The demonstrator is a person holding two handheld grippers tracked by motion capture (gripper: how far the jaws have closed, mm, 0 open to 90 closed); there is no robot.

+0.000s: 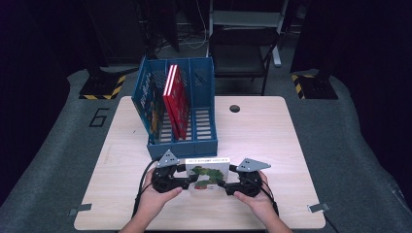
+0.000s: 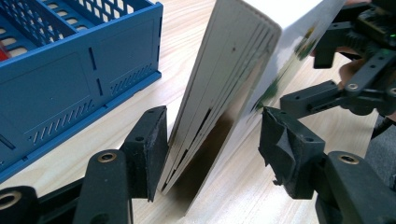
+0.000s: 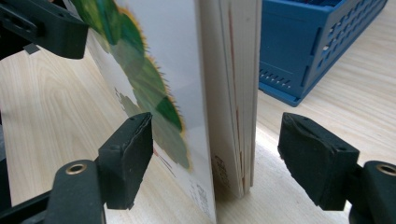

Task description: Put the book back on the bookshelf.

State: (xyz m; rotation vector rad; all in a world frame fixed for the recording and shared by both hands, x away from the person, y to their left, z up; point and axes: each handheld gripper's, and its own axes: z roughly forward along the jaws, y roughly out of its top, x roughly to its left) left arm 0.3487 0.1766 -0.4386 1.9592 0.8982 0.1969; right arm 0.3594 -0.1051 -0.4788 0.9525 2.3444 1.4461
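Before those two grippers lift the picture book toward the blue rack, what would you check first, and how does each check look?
1. Left gripper straddles the book: ok.
2. Left pads pressing on the book: not ok, gap at one side.
3. Right gripper pressing on it: not ok, both pads stand clear.
4. Book standing on edge on the table: ok, slightly fanned.
5. Free slot in the blue rack: ok, right compartment open.
6. Clear path to the rack: ok.

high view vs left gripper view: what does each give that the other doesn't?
High view: two books standing in the blue file rack, both hands, the whole table.
Left gripper view: the left gripper straddling the book's page edges, with a gap on each side.
Shared: rack, the white picture book upright on the table, the right gripper at its far edge.
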